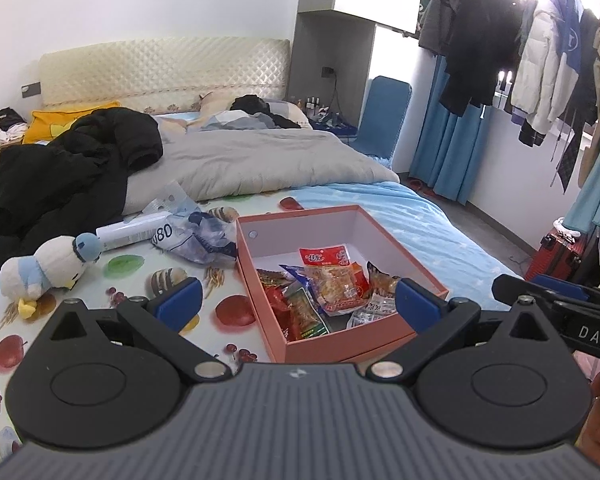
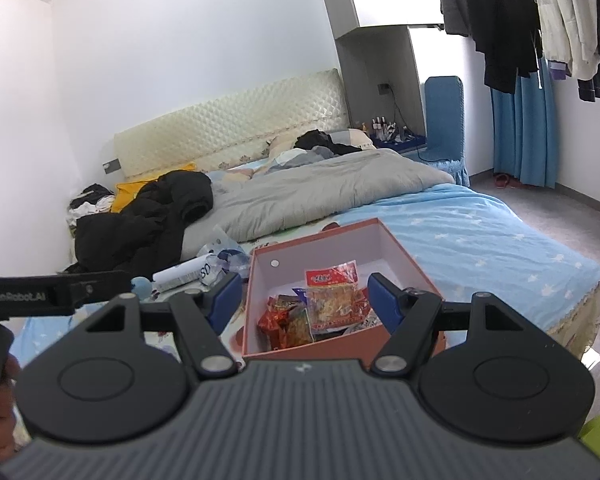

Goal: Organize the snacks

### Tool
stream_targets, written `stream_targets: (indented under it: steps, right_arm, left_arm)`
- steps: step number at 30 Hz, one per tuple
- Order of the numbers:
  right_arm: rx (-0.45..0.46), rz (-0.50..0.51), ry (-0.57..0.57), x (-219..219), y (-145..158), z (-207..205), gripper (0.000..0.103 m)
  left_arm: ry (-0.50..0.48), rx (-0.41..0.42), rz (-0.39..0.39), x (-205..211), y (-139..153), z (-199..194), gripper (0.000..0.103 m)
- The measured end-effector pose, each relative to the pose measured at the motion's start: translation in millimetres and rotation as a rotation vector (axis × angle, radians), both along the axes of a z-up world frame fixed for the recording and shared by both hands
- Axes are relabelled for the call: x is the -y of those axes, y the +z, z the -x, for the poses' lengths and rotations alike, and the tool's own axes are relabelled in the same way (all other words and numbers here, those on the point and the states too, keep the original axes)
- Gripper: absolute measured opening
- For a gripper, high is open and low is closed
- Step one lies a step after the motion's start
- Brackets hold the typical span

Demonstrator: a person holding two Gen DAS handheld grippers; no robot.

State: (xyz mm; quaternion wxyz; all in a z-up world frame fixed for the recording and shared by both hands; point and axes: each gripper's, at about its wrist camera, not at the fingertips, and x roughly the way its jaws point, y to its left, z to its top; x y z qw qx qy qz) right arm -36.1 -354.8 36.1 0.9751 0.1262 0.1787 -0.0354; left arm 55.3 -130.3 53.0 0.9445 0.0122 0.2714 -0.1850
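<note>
Hovering side by side, the left gripper and right gripper are both gaping empty — the snack packets lying ahead between their fingers, inside the orange box on the bed.

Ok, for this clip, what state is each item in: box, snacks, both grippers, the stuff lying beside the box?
Orange box: open, no lid on, resting on the bed.
Snack packets: piled inside the box.
Left gripper: open, empty.
Right gripper: open, empty.
Crumpled bag: lying beside the box, outside it.
Plush toy: lying on its side.
</note>
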Motion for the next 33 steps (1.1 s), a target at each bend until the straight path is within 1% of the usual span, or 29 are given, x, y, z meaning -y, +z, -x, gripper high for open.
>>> stream_targets:
  steps: [12,25,33]
  right_arm:
    - [0.003,0.008,-0.01,2.3,-1.4,3.4,0.071]
    - [0.003,0.009,-0.012,0.9,-0.7,5.6,0.071]
    - [0.006,0.021,-0.019,1.0,1.7,8.5,0.071]
  left_arm:
    - [0.002,-0.019,0.001,1.8,-3.1,-5.5,0.103]
    - [0.003,-0.017,0.001,3.0,-2.9,-5.9,0.103]
    - [0.01,-0.003,0.003,4.7,2.7,-3.9,0.103]
